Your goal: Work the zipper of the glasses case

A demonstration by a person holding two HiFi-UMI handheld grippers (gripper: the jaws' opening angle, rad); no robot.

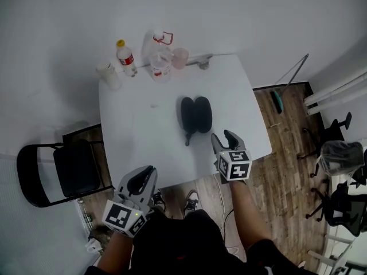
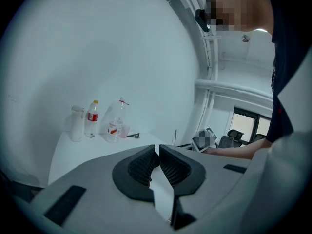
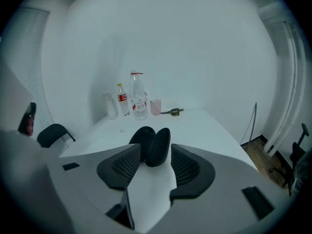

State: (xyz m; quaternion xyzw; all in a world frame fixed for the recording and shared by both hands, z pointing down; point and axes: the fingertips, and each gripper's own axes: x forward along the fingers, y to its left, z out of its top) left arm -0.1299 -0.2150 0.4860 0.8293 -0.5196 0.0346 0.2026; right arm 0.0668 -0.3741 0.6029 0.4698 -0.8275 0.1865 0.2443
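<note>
Nearest, the left gripper hangs off the near edge of the white rectangular surface, its jaws pressed together on nothing. The right gripper is over that edge, jaws apart and empty, aimed at the black oval glasses case, which lies mid-surface a little beyond them. Clear plastic bottles and a pink cup stand at the far edge.

My head view looks steeply down from above the near edge of the white rectangular desk. Both gripper views sit low there, facing its far edge; head and right share the black oval glasses case.
</note>
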